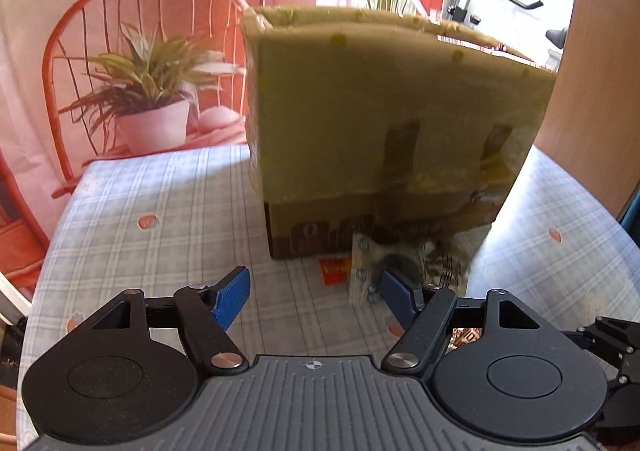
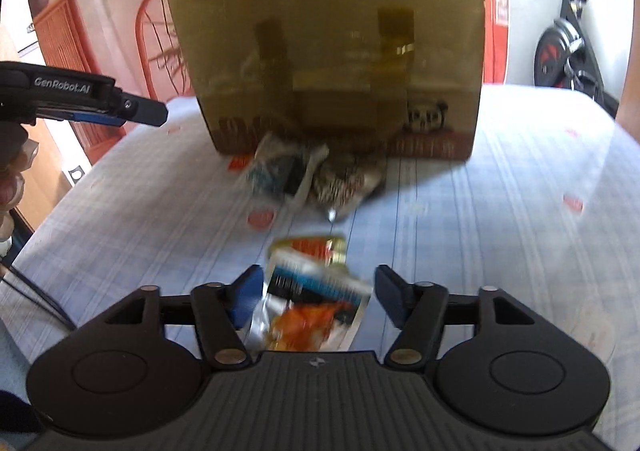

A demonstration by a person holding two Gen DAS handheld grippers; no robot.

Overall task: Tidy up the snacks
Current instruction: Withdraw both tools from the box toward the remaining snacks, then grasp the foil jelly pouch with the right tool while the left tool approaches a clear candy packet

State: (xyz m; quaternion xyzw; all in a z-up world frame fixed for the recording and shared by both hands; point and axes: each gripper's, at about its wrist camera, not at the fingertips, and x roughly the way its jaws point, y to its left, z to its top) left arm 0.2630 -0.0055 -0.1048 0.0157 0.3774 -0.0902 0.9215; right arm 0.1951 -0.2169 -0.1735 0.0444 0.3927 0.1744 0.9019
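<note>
Spreading wide on both sides, the blue pads of the right tool (image 2: 316,297) are seen straddling a crinkled foil snack packet printed in orange, black and blue (image 2: 310,305), with nothing yet gripped; whether the pads touch the packet cannot be told through the blur. The packet lies flat on the bench covered in pale blue checked cloth (image 2: 500,219), its long axis running roughly away from the tool towards the tall brown cardboard box (image 2: 328,43), and a red-and-gold packet (image 2: 316,245) is tucked just beyond it. Further out, a loose heap of patterned wrappers (image 2: 316,179) is piled against the foot of the box.

The left tool (image 1: 316,297) is likewise held wide and empty, raised near the box, with a pale printed packet standing on edge (image 1: 362,271) just ahead of its right pad.

A sound grasp is judged to need the pads closed across the packet's short width, near its middle, so that the foil is pinched flat and not crumpled. The neighbouring red-and-gold packet should be kept out of the pinch.
</note>
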